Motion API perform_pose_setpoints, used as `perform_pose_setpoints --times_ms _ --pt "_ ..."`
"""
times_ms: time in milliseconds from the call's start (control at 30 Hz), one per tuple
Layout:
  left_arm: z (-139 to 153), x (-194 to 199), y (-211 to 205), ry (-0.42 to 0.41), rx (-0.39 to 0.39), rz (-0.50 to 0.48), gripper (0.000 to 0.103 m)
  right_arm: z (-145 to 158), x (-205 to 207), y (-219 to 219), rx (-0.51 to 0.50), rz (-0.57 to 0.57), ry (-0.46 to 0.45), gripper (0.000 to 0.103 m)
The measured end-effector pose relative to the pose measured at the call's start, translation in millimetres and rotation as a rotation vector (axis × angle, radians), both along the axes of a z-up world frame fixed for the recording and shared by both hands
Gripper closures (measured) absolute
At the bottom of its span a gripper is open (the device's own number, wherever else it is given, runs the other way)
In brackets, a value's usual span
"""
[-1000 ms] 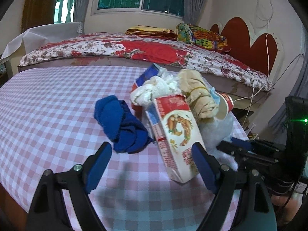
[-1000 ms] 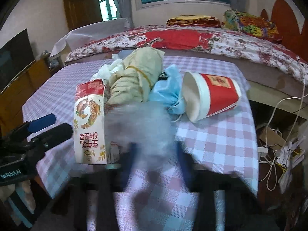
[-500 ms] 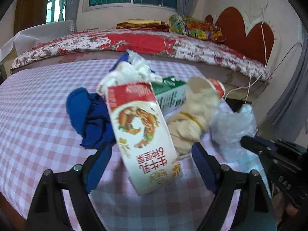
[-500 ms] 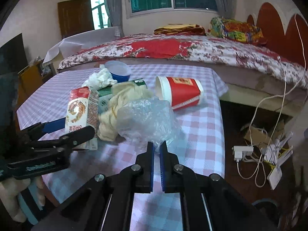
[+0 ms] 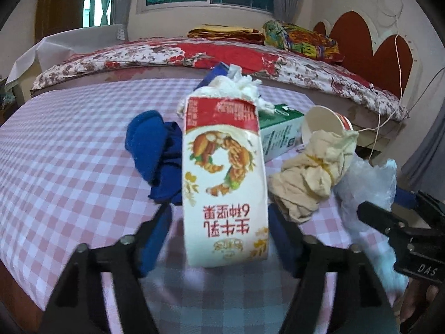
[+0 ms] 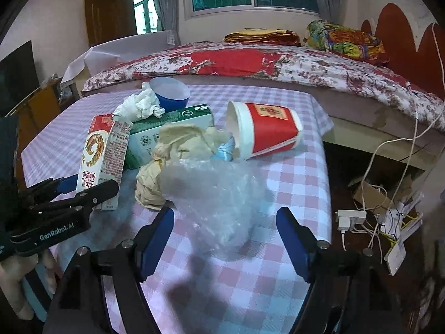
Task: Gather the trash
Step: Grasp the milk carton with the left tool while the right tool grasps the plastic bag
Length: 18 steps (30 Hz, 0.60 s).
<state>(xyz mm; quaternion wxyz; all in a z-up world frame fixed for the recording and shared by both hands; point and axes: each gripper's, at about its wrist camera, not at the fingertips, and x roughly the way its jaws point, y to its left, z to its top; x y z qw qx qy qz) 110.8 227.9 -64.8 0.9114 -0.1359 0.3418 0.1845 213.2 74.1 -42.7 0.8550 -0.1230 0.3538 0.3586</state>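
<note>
Straddling the white-and-red milk carton (image 5: 225, 183), the left gripper (image 5: 219, 239) has its blue pads spread just wider than the box, one on each side; whether either pad touches the cardboard cannot be told, since both are blurred. The carton stands upright with its print upside down, near the front edge of the table with the pink checked cloth (image 5: 69, 167). The right gripper (image 6: 225, 239) is spread wide too and grips nothing; a crumpled clear plastic bag (image 6: 219, 194) lies loose between its fingers on the cloth. Just beyond the tools the rest of the litter sits bunched together: a beige cloth bundle tied with a rubber band (image 6: 178, 156) beside the carton, a green-and-white carton (image 6: 172, 128) lying flat behind it, a red paper cup (image 6: 264, 133) on its side (mouth toward the pile, with something pale blue at its lip), wadded white tissue (image 6: 139, 105) and a blue bowl (image 6: 169, 91) farther back, and a dark blue rag (image 5: 155, 153) left of the milk carton. No bin or bag mouth is visible anywhere. By the look of it, the step in hand is gathering the pile, with the milk carton about to be picked up. Next, the left pads need to close squarely on the carton's narrow sides, firmly enough to lift but not crush it, while the right gripper would have to pinch a fold of the slippery bag.
</note>
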Motion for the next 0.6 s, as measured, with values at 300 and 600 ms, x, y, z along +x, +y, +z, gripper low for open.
perform_pose_setpoints --times_ms 300,600 --pt "1.8 -5.6 3.9 -0.006 -0.001 -0.039 0.049 2.5 -0.8 1.0 0.020 0.007 0.041 0.071" --pt "21.2 -34.1 -10.9 -0.053 0.008 -0.075 0.049 28.1 -23.0 -31.5 0.086 -0.037 -0.002 0.072"
